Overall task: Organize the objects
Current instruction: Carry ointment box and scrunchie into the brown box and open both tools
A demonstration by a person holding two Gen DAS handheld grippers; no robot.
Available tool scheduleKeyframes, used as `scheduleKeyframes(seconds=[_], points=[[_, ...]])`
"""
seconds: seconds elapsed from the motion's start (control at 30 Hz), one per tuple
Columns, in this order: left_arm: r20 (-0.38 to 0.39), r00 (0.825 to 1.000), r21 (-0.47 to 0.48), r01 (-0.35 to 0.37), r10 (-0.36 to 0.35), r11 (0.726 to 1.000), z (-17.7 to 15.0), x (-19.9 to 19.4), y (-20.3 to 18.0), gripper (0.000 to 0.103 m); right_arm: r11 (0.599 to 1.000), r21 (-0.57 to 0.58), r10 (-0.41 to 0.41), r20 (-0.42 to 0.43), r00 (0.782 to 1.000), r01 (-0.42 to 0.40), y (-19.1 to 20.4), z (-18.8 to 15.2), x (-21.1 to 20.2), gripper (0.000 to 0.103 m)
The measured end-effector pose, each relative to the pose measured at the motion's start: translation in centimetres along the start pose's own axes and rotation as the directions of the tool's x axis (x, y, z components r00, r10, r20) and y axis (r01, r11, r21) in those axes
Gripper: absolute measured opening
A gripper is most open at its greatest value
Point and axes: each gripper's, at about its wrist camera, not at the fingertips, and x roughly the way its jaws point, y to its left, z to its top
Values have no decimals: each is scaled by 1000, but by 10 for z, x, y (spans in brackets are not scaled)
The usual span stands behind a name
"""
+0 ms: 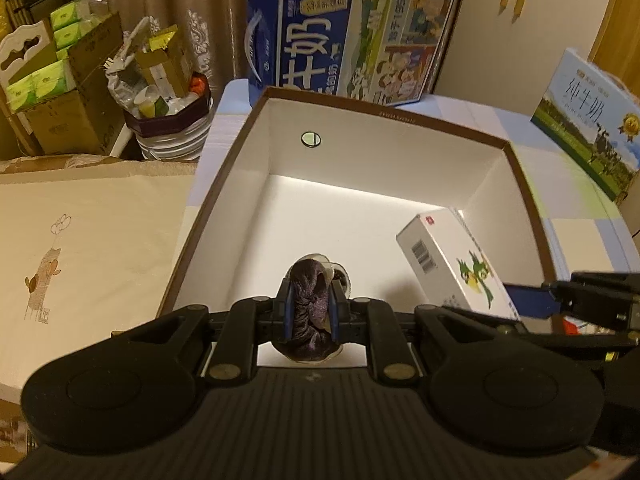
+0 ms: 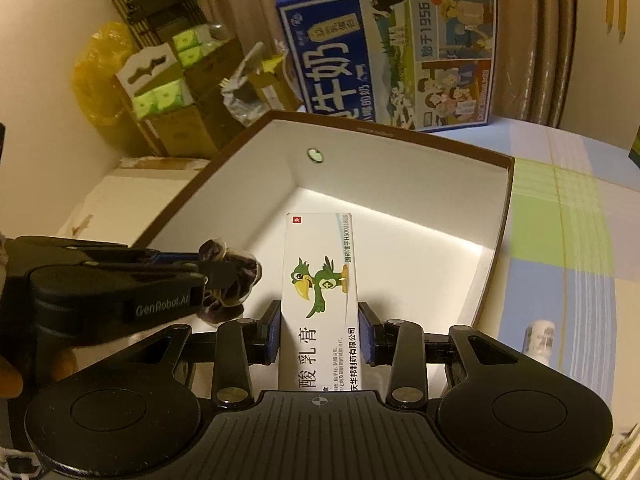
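Storage is plainly the aim here: both grippers hang over the large open cardboard box with a brown rim and white inside (image 1: 392, 120), each carrying something down toward it. The left gripper (image 1: 310, 300) has its jaws squeezed nearly together on a dark purple velvet scrunchie (image 1: 306, 304), the soft fabric bulging out above and below the blue pads, which is why so narrow a gap is enough to hold it. The right gripper (image 2: 318, 328) has its jaws at a middling width, clamped across the short sides of a flat white cardboard medicine carton printed with a green cartoon bird (image 2: 318, 280); gripping it near one end leaves most of the carton sticking out ahead, over the box floor. Both tools tilt steeply downward, so the loads look lined up to be let go inside, the scrunchie toward the near middle and the carton toward the right-hand side. The box holds nothing else that I can see, apart from a small round metal eyelet (image 1: 311, 139) in its far wall. Behind it stands a tall blue milk case (image 1: 348, 32), and a small white bottle (image 2: 540, 338) lies on the striped cloth to the right, probably waiting to be tidied away too.
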Motion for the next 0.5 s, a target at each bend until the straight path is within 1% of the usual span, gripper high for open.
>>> scheduleKeyframes(seconds=[0.27, 0.33, 0.4, 0.5], points=[[-35, 999, 34, -4, 5, 999, 11, 30, -2, 15, 999, -17, -35, -23, 999, 35, -7, 10, 18, 35], [-44, 999, 34, -1, 3, 999, 12, 35, -2, 17, 999, -25, -41, -27, 999, 41, -8, 11, 21, 35], [-53, 999, 35, 2, 0, 999, 12, 39, -1, 23, 999, -31, -41, -29, 999, 40, -9, 13, 24, 35], [-52, 999, 39, 3, -1, 999, 12, 40, 1, 27, 998, -35, -44, -36, 998, 42, -10, 14, 27, 35]])
